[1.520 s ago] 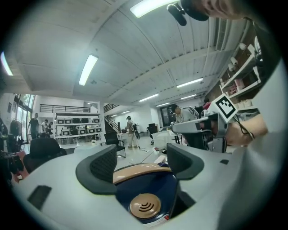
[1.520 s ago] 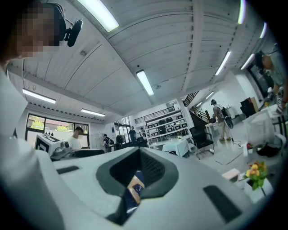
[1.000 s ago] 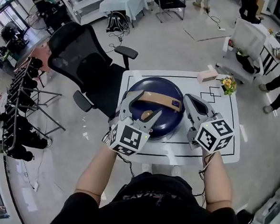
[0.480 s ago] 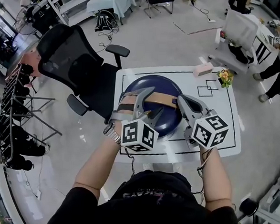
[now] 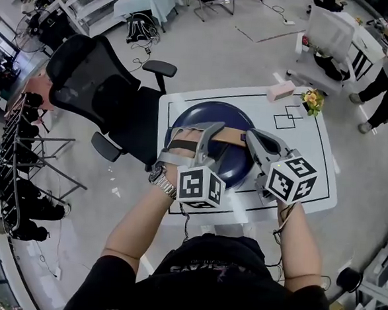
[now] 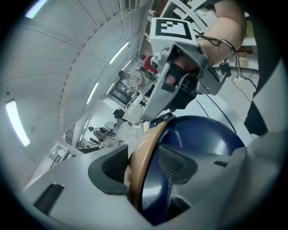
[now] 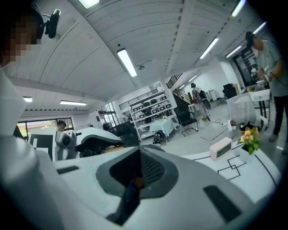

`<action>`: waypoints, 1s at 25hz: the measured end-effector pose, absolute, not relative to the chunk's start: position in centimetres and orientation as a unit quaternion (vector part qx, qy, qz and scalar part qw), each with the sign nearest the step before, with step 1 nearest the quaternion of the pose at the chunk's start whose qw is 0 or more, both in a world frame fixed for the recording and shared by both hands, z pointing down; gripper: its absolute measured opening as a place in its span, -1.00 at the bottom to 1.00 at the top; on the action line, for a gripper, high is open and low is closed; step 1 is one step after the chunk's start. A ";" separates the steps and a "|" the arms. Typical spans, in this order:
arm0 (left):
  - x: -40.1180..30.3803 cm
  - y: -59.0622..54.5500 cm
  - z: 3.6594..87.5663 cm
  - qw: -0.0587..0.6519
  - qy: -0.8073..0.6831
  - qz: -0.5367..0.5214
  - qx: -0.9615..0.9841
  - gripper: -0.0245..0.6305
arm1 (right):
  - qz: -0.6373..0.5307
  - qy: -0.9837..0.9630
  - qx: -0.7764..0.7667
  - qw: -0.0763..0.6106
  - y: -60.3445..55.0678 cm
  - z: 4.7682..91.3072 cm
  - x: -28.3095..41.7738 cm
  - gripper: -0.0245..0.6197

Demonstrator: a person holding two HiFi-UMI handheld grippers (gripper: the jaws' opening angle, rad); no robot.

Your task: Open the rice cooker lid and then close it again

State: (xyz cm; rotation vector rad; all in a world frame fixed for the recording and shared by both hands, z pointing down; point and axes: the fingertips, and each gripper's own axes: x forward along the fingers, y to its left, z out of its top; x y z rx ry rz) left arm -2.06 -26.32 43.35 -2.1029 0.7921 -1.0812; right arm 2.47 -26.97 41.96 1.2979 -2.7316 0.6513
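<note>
The rice cooker's dark blue domed lid (image 5: 207, 115) sits shut on the white table (image 5: 315, 169), with a tan handle (image 5: 231, 139) lying across its top. My left gripper (image 5: 198, 139) reaches over the near left of the lid. In the left gripper view the tan handle (image 6: 141, 152) runs between my left gripper's (image 6: 146, 166) jaws. They are closing, and a strip of blue lid (image 6: 202, 139) still shows beside the right pad. My right gripper (image 5: 253, 136) is shut at the handle's right end, low over the lid; its own view shows the right gripper's (image 7: 137, 177) jaws together.
A pink box (image 5: 280, 92) and a small pot of flowers (image 5: 312, 99) stand at the table's far right corner. A black office chair (image 5: 99, 85) stands close to the table's left side. People and white furniture are further off on the right.
My left gripper has rolled and dropped onto the lid, its jaws narrowing around the tan handle. The right gripper has sunk slightly beside the handle's right end.
</note>
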 end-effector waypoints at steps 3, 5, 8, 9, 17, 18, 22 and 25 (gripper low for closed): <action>-1.9 -26.2 43.4 0.333 0.298 -0.416 -0.792 -0.30 | 0.213 -0.881 0.422 0.020 -26.9 42.0 2.5 -0.92; -1.8 -26.2 43.5 0.348 0.296 -0.424 -0.782 -0.32 | 0.214 -0.880 0.423 0.018 -26.9 42.0 2.6 -0.92; -1.7 -26.2 43.6 0.364 0.293 -0.433 -0.771 -0.35 | 0.215 -0.879 0.426 0.017 -26.9 42.0 2.5 -0.92; -1.7 -26.2 43.6 0.367 0.292 -0.435 -0.769 -0.35 | 0.215 -0.878 0.427 0.016 -26.9 42.0 2.5 -0.92; -1.3 -26.8 44.0 0.397 0.273 -0.456 -0.748 -0.37 | 0.218 -0.877 0.429 0.015 -26.9 42.0 2.5 -0.92; -1.2 -26.9 44.1 0.399 0.273 -0.457 -0.746 -0.37 | 0.219 -0.877 0.429 0.015 -26.9 42.0 2.6 -0.92; -1.1 -27.0 44.2 0.398 0.275 -0.456 -0.747 -0.38 | 0.219 -0.876 0.429 0.015 -26.9 42.1 2.7 -0.92; -1.1 -27.1 44.3 0.388 0.276 -0.455 -0.752 -0.38 | 0.220 -0.875 0.430 0.015 -27.0 42.3 2.8 -0.92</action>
